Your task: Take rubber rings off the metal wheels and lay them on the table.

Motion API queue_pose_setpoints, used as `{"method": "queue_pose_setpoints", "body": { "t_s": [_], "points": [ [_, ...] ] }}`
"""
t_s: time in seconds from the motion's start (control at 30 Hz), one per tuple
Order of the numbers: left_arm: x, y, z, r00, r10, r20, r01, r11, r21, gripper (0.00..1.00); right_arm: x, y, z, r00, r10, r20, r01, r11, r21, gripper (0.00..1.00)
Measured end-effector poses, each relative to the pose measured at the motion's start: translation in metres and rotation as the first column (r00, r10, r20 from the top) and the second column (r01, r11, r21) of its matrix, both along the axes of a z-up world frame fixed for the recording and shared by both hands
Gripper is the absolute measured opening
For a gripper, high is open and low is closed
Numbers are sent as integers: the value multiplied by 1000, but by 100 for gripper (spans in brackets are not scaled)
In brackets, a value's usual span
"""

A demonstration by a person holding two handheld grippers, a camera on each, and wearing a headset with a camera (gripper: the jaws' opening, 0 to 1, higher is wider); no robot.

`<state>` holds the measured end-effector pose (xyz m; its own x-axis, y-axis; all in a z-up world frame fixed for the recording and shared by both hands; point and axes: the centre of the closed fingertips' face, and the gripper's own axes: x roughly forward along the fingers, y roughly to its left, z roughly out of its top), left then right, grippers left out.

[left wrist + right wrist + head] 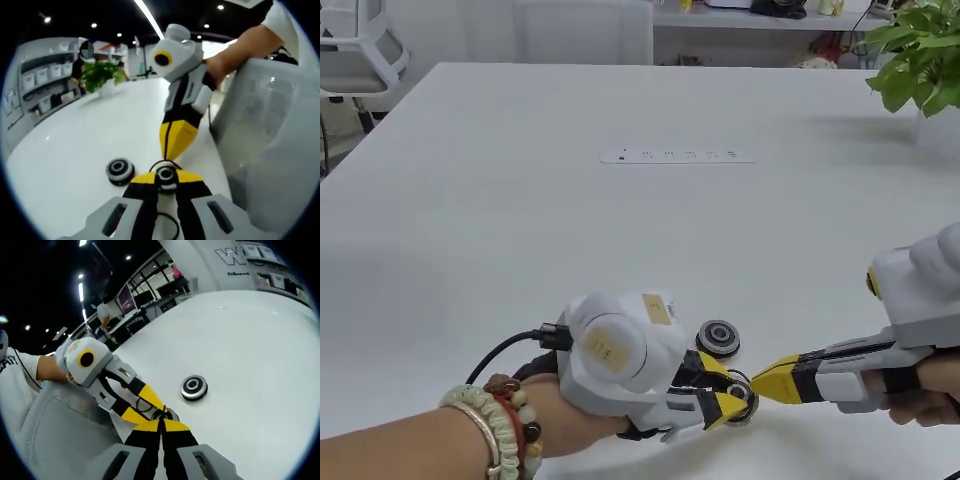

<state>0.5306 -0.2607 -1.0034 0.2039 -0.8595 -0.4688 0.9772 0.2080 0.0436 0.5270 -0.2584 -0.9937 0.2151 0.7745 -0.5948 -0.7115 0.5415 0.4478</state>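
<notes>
My left gripper (728,396) is shut on a small metal wheel (743,392) just above the white table (620,250), near its front edge. In the left gripper view the wheel (166,177) sits between the yellow fingertips (145,178). A thin black rubber ring (156,164) arcs off the wheel's top. My right gripper (761,384) comes in from the right, and its shut yellow tips (172,150) meet that ring. In the right gripper view its jaws (161,424) are pressed together against the wheel (171,415). A second wheel (718,338) (194,386) with its black ring on lies flat just behind.
A white power strip (677,155) lies mid-table. A potted plant (920,55) stands at the far right corner and a chair (360,50) at the far left. A thin black loop (173,226) shows low between my left jaws.
</notes>
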Motion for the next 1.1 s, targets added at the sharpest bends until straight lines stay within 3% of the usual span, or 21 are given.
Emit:
{"method": "queue_pose_setpoints", "body": {
  "t_s": [0.07,0.2,0.5,0.63,0.77,0.87,0.93,1.03,1.1],
  "points": [
    [0,0,0,1000,-14,24,13,1000,14,13,-2,-1,-5,1000,12,5,-11,1000,-26,0],
    [1,-1,0,1000,-10,16,10,1000,20,14,-2,-3,-10,999,31,17,-30,998,-61,0],
    [1,3,4,999,-38,18,37,998,55,18,1,-8,-12,1000,27,8,-27,998,-59,0],
    [-4,6,12,998,-55,-20,56,998,37,25,1,-10,-12,1000,21,11,-20,998,-63,0],
    [-9,8,23,996,-88,-3,88,996,29,34,1,-9,-10,1000,25,9,-24,998,-54,0],
    [-8,7,36,996,-81,-30,81,997,-3,43,0,-8,-9,1000,25,7,-24,999,-47,0],
    [-10,9,43,995,-95,-18,95,995,-13,47,-1,-7,-8,1000,23,2,-22,999,-41,0],
    [-11,19,48,993,-115,22,115,993,22,51,-2,-6,-7,1000,25,2,-25,999,-37,0],
    [-11,24,53,994,-106,17,106,994,19,53,-2,-6,-6,1000,27,2,-27,999,-35,0]
  ]
}}
